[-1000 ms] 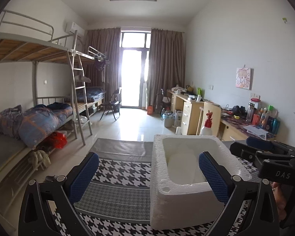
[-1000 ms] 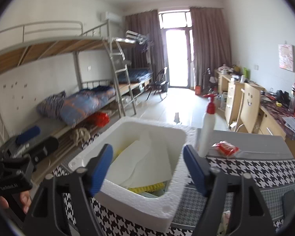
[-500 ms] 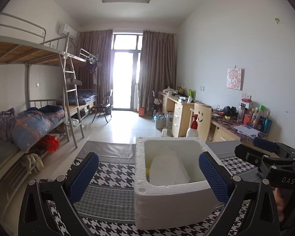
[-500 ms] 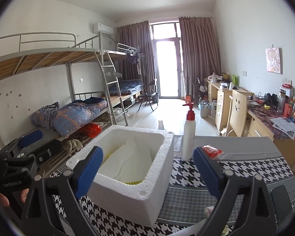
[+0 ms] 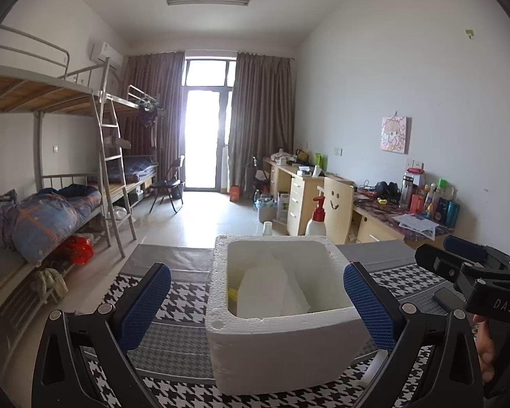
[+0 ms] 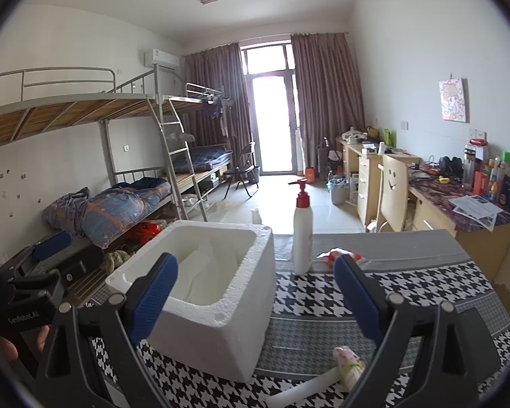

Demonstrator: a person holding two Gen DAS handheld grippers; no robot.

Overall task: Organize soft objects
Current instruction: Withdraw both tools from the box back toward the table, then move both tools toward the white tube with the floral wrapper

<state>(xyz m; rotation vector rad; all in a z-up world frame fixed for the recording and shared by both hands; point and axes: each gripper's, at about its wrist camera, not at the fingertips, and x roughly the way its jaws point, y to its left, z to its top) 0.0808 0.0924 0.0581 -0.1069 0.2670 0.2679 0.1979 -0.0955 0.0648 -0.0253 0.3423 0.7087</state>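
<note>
While we hold both grippers, left (image 5: 256,301) and right (image 6: 255,294), with jaws wide and empty above the houndstooth-covered table (image 6: 408,292), the white foam box (image 6: 217,289) holds white sheets; beyond stands a red-capped white pump bottle (image 6: 302,234).

Both views above foam box (image 5: 278,326)

The foam box (image 5: 282,346) stands on the houndstooth cloth (image 6: 408,292), its top open, white sheets (image 5: 272,292) filling part of the inside. A pump bottle (image 6: 302,238) stands just beyond its far right corner, a red packet (image 6: 340,256) near it. Bare cloth lies left of the box and to its right
</note>
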